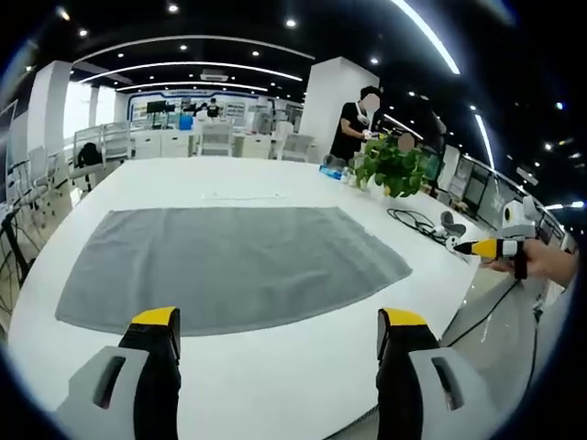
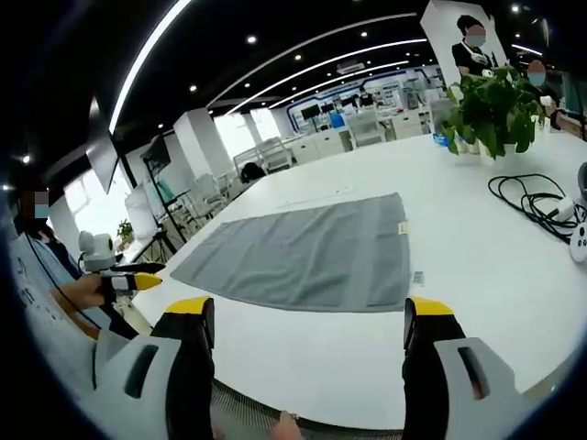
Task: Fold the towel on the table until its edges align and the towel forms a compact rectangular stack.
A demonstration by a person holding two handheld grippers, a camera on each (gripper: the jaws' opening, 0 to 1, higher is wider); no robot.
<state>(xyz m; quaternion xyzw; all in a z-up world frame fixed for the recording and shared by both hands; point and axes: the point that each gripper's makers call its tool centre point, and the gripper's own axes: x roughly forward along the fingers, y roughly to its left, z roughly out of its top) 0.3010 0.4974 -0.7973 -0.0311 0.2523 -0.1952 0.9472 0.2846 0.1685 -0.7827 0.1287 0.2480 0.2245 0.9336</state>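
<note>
One flat grey rectangular cloth towel (image 1: 234, 266) lies spread on the white tabletop (image 1: 303, 385), just ahead of the left claw (image 1: 279, 332) and ahead of the right claw (image 2: 309, 323). Both claws stand wide open, holding nothing. The towel looks soft, light and limp, likely to sag and drag, so pinch it at the near corners, one per claw. Also there: one green potted plant (image 2: 493, 103), one black coiled cable (image 2: 532, 197), and perhaps two standing people, hard to tell at the far edge.

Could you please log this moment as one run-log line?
stage: before first fold | towel: flat, unfolded on white table | left gripper: open, short of towel's near edge | right gripper: open, holding nothing
</note>
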